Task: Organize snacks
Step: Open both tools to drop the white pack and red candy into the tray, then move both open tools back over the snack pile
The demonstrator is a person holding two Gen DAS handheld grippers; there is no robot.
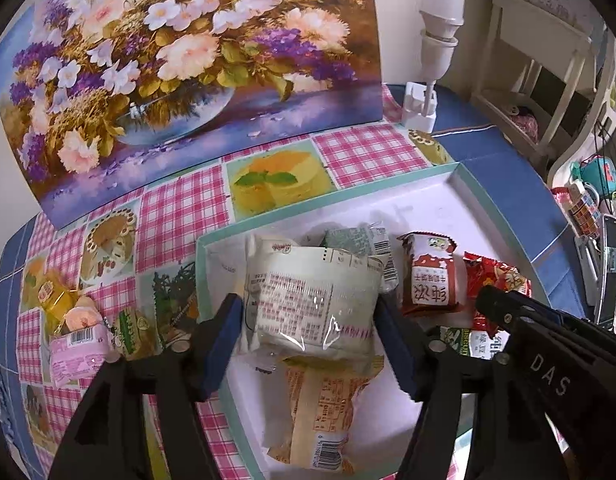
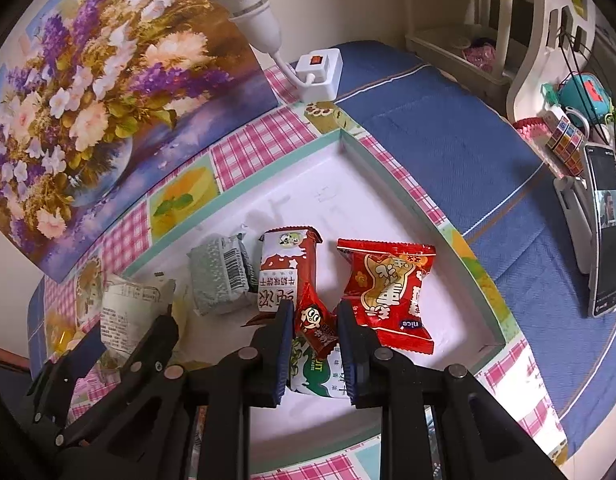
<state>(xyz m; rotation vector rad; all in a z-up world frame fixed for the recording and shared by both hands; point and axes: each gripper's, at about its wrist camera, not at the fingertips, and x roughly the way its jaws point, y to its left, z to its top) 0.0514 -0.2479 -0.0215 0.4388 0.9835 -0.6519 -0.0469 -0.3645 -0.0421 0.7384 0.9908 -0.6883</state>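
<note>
Inside the shallow white tray (image 2: 392, 184) with its teal rim, the gathered snacks lie toward the near end, which fits the job of collecting loose packets into one place. The left gripper (image 1: 310, 316) hangs over that end with a white printed snack pack (image 1: 314, 296) between its blue pads; the jaws stand spread, and the left pad shows a gap from the wrapper, so the pack looks let go rather than pinched. It rests on an orange-printed wrapper (image 1: 320, 412) beneath it.

The right gripper (image 2: 314, 344) is pressed onto a small dark-red candy (image 2: 314, 326), held low over a green-and-white biscuit pack (image 2: 318, 376), likely about to be set down. A red nice-brand packet (image 2: 388, 292), a brown-and-white biscuit packet (image 2: 285, 264) and a grey-green packet (image 2: 217, 280) lie just beyond it.

Outside the tray, on the pink checked tablecloth (image 1: 179, 216), a pink packet (image 1: 77, 350), a yellow packet (image 1: 55, 294) and a green one (image 1: 131, 326) wait unsorted. A flower painting (image 1: 179, 68) stands behind.
</note>
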